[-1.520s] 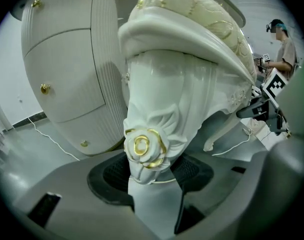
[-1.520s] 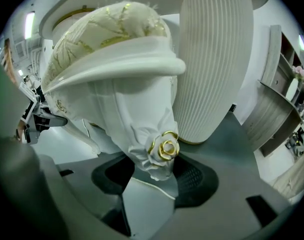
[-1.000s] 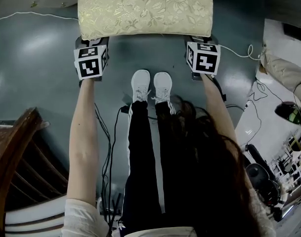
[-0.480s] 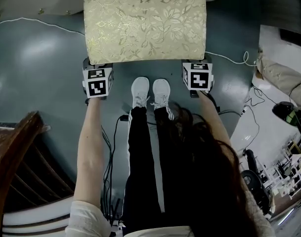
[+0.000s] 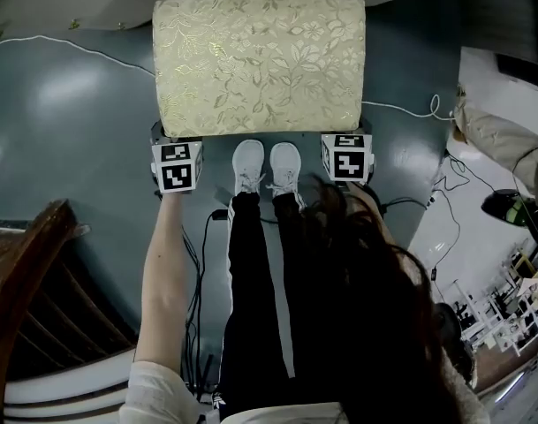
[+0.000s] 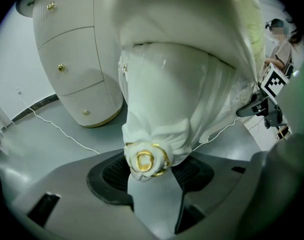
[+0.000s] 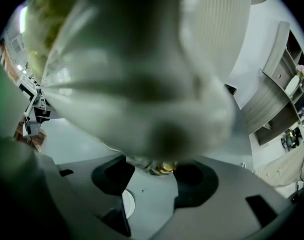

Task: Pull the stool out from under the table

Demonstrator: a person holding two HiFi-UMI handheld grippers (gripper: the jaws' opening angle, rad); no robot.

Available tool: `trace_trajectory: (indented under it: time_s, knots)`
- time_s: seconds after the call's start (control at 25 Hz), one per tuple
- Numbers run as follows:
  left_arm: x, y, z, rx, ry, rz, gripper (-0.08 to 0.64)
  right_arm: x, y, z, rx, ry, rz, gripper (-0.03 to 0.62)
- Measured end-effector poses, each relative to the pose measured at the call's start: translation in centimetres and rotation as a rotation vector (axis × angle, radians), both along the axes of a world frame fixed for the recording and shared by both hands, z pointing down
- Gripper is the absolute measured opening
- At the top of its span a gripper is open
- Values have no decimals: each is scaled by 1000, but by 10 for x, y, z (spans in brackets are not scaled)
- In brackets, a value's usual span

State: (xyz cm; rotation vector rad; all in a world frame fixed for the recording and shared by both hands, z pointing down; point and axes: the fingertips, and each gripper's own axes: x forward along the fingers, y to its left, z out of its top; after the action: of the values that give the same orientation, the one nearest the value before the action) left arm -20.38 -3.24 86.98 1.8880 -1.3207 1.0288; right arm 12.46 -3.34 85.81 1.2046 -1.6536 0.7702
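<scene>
The stool has a cream floral cushion and stands on the grey floor just in front of the person's white shoes. My left gripper reaches under the cushion's near left corner and my right gripper under its near right corner. In the left gripper view, a white carved stool leg with a gold rosette sits between the pads of the left gripper, which is shut on it. The right gripper view shows the right gripper shut on another blurred white leg with gold trim.
A white cabinet with gold knobs stands behind the stool. A dark wooden chair is at the near left. A white cable runs over the floor. Clutter and cables line the right side, with shelving beyond.
The stool has slid toward the person, and more of its cushion shows. Both grippers have drawn back with it, closer to the shoes.
</scene>
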Motion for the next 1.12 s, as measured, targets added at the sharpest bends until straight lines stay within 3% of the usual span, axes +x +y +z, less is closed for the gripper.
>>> trace_trajectory:
  time_s: [1.12]
  knots:
    - [3, 8, -3, -19, -10, -19, 245, 3, 1, -1, -27, -6, -3, 253]
